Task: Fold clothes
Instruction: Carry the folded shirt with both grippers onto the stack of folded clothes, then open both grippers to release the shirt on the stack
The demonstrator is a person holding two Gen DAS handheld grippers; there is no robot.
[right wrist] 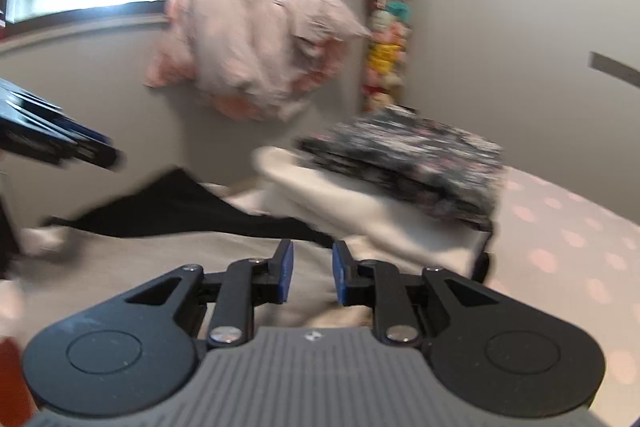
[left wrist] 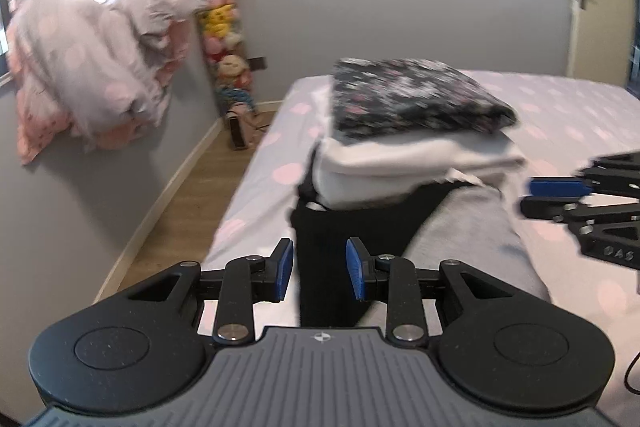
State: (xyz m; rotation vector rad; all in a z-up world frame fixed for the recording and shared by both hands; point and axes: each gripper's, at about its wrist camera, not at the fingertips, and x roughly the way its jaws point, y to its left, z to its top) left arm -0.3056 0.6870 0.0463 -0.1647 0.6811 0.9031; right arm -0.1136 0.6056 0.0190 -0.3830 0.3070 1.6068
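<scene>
Nearest the left wrist camera, the left gripper [left wrist: 319, 269] holds its blue-padded fingers [left wrist: 285, 269] partly apart. A black garment [left wrist: 340, 247] lies beneath the gap, but the pads do not press on it and nothing is held. That black garment is spread on the bed beside a light grey garment [left wrist: 468, 239], both lying on the pale lilac bedsheet with pink dots [left wrist: 560, 107].

Beyond them stands a stack of folded clothes: a dark floral folded garment [left wrist: 416, 99] on top of white folded garments [left wrist: 400, 163].

The right gripper [right wrist: 313, 271] also has its fingers slightly apart, narrower than the left, over the light grey fabric; no cloth is clamped between them. From the left wrist view it enters at the right edge [left wrist: 560, 193], near the stack.

A crumpled pink and white bundle of bedding [left wrist: 88, 67] lies by the window. A tall hanging column of plush toys [left wrist: 220, 19] stands in the corner.
</scene>
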